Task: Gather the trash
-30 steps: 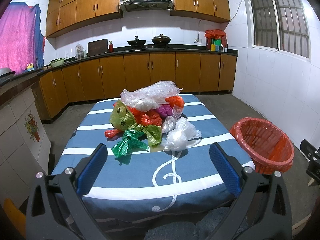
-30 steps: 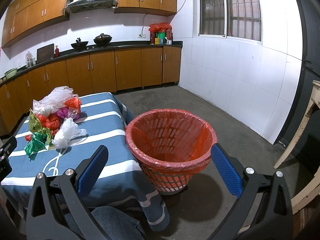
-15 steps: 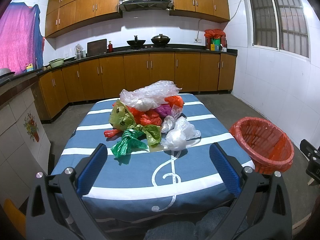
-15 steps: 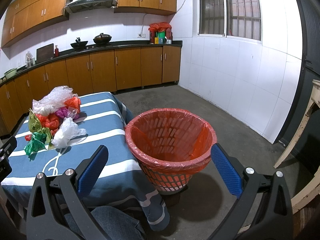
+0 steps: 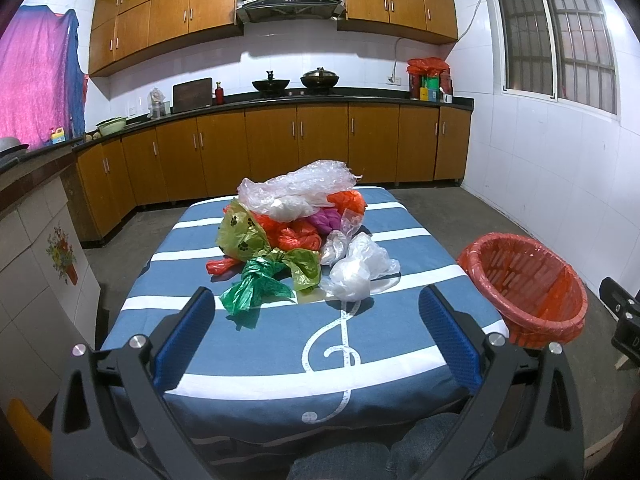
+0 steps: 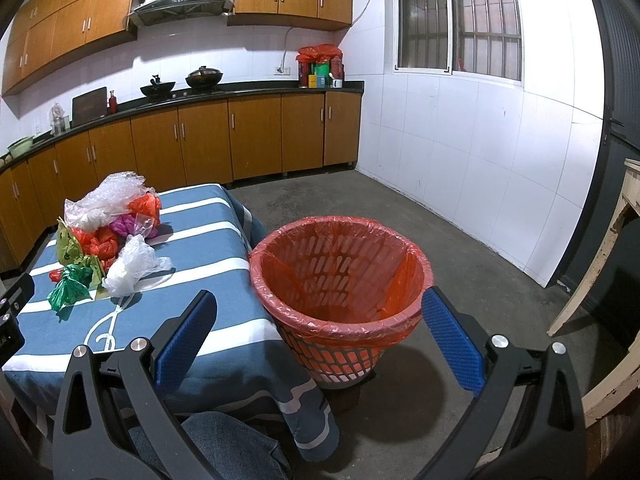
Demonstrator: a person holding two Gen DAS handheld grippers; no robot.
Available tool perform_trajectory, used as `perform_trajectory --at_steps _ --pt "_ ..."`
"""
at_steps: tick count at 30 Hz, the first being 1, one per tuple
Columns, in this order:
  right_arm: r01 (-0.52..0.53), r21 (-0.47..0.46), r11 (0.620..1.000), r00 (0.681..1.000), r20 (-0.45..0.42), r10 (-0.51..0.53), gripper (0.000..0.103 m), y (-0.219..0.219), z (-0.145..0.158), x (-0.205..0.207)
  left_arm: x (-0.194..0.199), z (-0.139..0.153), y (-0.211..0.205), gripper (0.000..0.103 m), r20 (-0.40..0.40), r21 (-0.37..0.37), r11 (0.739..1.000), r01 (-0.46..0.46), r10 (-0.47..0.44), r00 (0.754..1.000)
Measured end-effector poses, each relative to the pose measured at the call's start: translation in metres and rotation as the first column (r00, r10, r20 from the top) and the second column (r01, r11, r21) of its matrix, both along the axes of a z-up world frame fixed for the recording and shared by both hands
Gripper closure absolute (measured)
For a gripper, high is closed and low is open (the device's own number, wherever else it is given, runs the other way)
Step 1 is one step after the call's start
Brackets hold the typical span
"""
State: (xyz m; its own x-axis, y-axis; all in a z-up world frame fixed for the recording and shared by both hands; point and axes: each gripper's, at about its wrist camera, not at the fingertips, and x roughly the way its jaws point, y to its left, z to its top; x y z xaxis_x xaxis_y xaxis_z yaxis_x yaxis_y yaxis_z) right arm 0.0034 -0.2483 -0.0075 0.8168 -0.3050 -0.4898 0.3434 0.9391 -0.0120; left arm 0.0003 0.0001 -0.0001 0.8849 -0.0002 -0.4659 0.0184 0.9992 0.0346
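A pile of crumpled plastic bags [image 5: 296, 232] lies on the middle of the blue striped table [image 5: 280, 352]: clear, orange, purple, olive, a green knotted one [image 5: 256, 286] and a white one [image 5: 354, 270] nearest me. The pile also shows in the right wrist view [image 6: 108, 232]. A red basket lined with an orange bag [image 6: 340, 280] stands on the floor right of the table and also shows in the left wrist view [image 5: 524, 284]. My left gripper [image 5: 316, 340] is open and empty above the table's near part. My right gripper [image 6: 316, 340] is open and empty before the basket.
Wooden kitchen cabinets with a dark counter [image 5: 320, 100] run along the back and left walls. A tiled white wall with a window [image 6: 460, 20] is on the right. A worn wooden piece [image 6: 600, 264] stands at the far right. My jeans-clad knee [image 6: 216, 444] is below.
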Motion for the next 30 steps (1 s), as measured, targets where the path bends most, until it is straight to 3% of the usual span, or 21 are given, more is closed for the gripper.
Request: perform_trajectory --at_steps 30 --pt "0.0 0.0 1.0 1.0 -0.003 0.0 0.002 0.0027 0.0005 -0.0009 -0.0001 -0.0001 0.0002 0.004 -0.003 0.001 1.0 -0.002 0.002 1.0"
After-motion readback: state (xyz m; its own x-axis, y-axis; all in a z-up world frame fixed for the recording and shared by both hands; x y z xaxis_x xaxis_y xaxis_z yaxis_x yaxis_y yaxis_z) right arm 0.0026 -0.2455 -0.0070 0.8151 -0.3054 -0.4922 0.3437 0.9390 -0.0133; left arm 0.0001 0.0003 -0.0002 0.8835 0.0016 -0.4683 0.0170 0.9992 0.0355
